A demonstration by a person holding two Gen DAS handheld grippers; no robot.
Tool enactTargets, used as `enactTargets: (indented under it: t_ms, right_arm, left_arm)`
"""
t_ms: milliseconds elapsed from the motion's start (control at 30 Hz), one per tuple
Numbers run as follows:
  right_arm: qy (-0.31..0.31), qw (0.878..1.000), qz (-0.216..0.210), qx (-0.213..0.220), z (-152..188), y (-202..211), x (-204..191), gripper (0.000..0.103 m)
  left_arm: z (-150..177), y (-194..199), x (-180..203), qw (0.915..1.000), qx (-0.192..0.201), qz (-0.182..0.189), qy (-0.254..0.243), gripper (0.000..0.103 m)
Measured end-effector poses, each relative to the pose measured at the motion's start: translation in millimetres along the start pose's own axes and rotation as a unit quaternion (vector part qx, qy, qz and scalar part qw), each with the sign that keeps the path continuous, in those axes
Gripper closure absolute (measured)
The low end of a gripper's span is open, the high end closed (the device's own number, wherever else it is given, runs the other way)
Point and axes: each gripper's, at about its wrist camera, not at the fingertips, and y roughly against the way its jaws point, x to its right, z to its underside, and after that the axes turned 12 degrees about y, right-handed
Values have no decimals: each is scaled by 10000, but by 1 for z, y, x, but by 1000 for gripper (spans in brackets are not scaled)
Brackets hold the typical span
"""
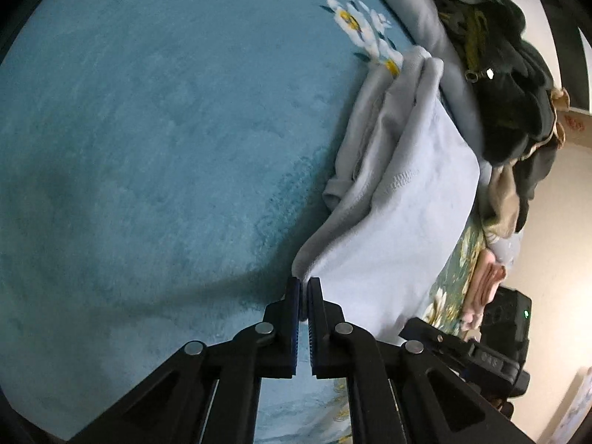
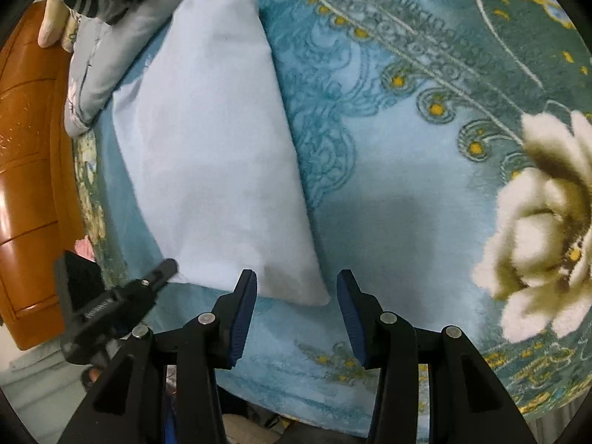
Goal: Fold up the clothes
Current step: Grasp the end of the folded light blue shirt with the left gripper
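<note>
While the left gripper (image 1: 303, 288) pinches a corner of the pale blue folded fleece garment (image 1: 399, 199) on the teal floral bed blanket (image 1: 148, 148), the right gripper (image 2: 296, 288) hovers with jaws half-open, empty, over the garment's other corner.

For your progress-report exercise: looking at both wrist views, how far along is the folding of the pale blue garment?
Done: the pale blue garment already lies folded into a long narrow shape on the teal blanket. In hand: the left gripper is shut on one corner, while the right gripper hovers open over the other near corner, not gripping. Left: probably another fold, then the dark clothes pile beyond.
</note>
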Motion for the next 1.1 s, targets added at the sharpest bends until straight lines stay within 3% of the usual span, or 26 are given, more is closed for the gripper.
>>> enactTargets:
  t_ms: [267, 300, 333, 433, 533, 567, 600, 633, 667, 767, 933, 1100]
  right_arm:
    - [-455, 9978, -485, 31, 3, -20, 3, 58]
    - [-453, 9979, -466, 32, 4, -21, 2, 70]
    - [-448, 9980, -437, 34, 4, -21, 0, 89]
    - [-448, 9980, -443, 71, 5, -17, -3, 95]
    - [-330, 9979, -552, 92, 3, -3, -2, 96]
    - [-233, 9981, -560, 77, 1, 4, 0, 96]
    - [-133, 9983, -564, 62, -1, 11, 2, 96]
    - [27, 9987, -505, 31, -11, 19, 6, 96]
    - [214, 9989, -423, -1, 4, 27, 16, 96]
    - [847, 9963, 46, -111, -34, 61, 41, 96]
    - [1517, 9848, 813, -214, -100, 115, 76, 96]
    - [1556, 9835, 883, -278, -122, 136, 122, 93]
  left_arm:
    - [8, 6, -7, 9999, 89, -19, 124, 95]
    - [10, 6, -6, 9999, 82, -28, 120, 95]
    - [11, 6, -5, 9999, 74, -37, 116, 95]
    - [18, 7, 1, 10000, -6, -2, 37, 94]
    - [29, 4, 9, 9997, -235, 41, -60, 77]
    - [34, 3, 12, 9994, -323, 57, -97, 65]
    - [38, 3, 16, 9992, -349, 90, -158, 60]
    - [42, 3, 19, 9990, -375, 124, -218, 59]
    - [44, 3, 22, 9989, -379, 144, -244, 57]
    - [41, 16, 21, 9989, -319, 230, -244, 52]
    - [16, 22, 59, 9991, -48, 300, -288, 49]
    - [-36, 12, 98, 9982, 43, 148, -574, 42]
